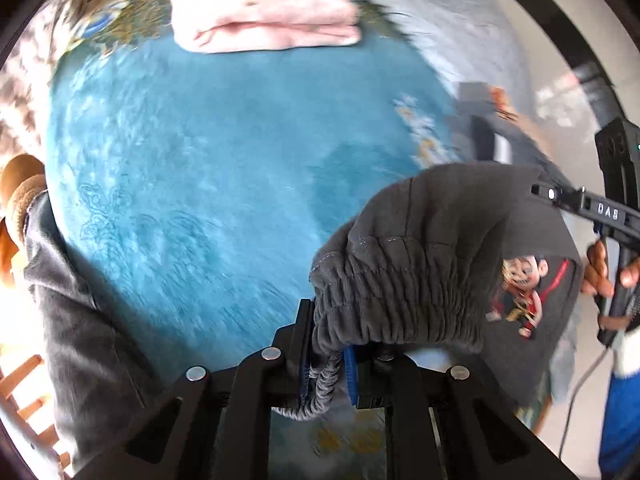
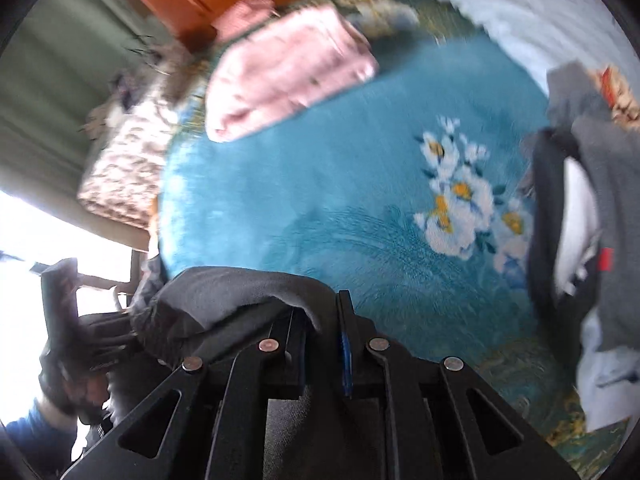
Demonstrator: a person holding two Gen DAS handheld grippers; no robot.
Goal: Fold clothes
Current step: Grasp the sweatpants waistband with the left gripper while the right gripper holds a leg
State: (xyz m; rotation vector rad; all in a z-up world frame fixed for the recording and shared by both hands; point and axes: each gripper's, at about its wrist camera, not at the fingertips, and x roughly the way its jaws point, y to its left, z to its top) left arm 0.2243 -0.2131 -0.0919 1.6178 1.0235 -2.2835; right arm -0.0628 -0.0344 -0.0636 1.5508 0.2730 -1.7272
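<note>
Holding grey pants [image 1: 420, 264] up over the blue blanket [image 1: 220, 168] on the bed, both ends pinched so the cloth is hanging free and can be laid out flat. Left gripper [image 1: 326, 364] squeezing tight on the bunched stretchy waistband, a good strong spot to hold. Right gripper [image 2: 322, 340] pinching a fold of the same grey cloth [image 2: 240, 292], jaws nearly together around it. Showing a cartoon kid picture [image 1: 520, 292] on the pants, with no words on it to read. Reading "DAS" in white letters on the right gripper [image 1: 608, 212] in the left view. Resting folded pink clothes [image 1: 264, 8] at the far side of the blanket, out of the way. Piling more grey clothes [image 2: 592, 208] at the right edge, looking messy and not folded.
</note>
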